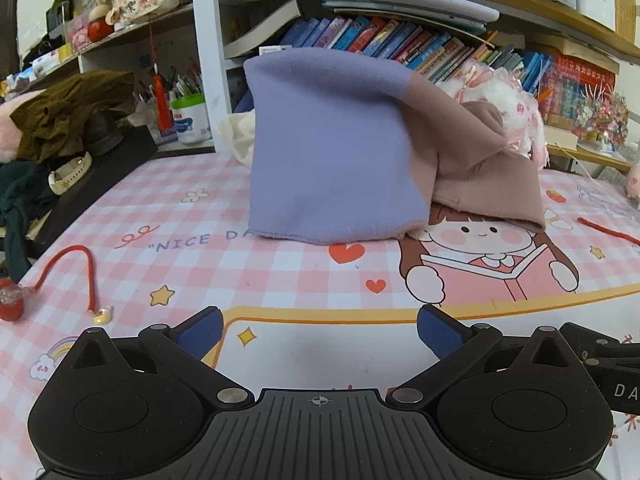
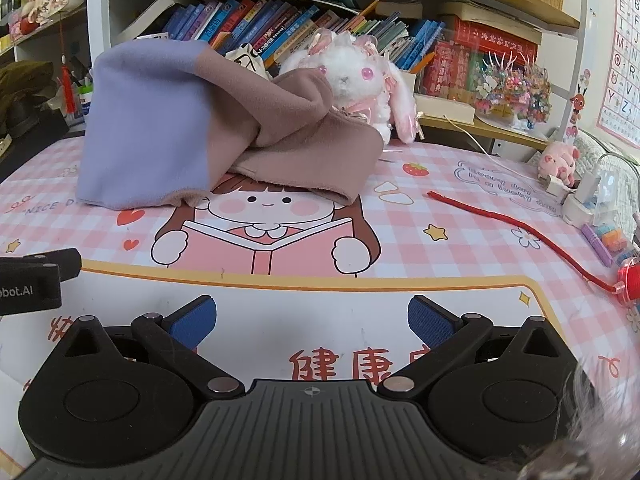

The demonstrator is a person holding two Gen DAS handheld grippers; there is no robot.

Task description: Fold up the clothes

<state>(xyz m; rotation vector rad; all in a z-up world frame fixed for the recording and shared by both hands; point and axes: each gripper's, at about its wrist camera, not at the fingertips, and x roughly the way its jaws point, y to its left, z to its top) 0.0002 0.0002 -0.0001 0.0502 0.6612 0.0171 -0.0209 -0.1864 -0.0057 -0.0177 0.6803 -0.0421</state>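
A garment, part lilac (image 1: 332, 148) and part dusty pink-brown (image 1: 480, 176), lies bunched at the far side of the pink checked desk mat (image 1: 248, 276). Its lilac part stands up and its pink part is crumpled to the right. It also shows in the right wrist view (image 2: 160, 128). My left gripper (image 1: 320, 332) is open and empty, well short of the garment. My right gripper (image 2: 312, 320) is open and empty too, also short of it. The left gripper's side shows at the left edge of the right wrist view (image 2: 32, 280).
Bookshelves (image 1: 380, 36) stand behind the desk. A white plush rabbit (image 2: 356, 76) sits behind the garment. A red cord (image 1: 76, 264) lies at the left, another red cord (image 2: 520, 224) at the right. A dark box with clothes (image 1: 68, 120) stands at the left. Chargers and a pig toy (image 2: 560, 160) sit at the right.
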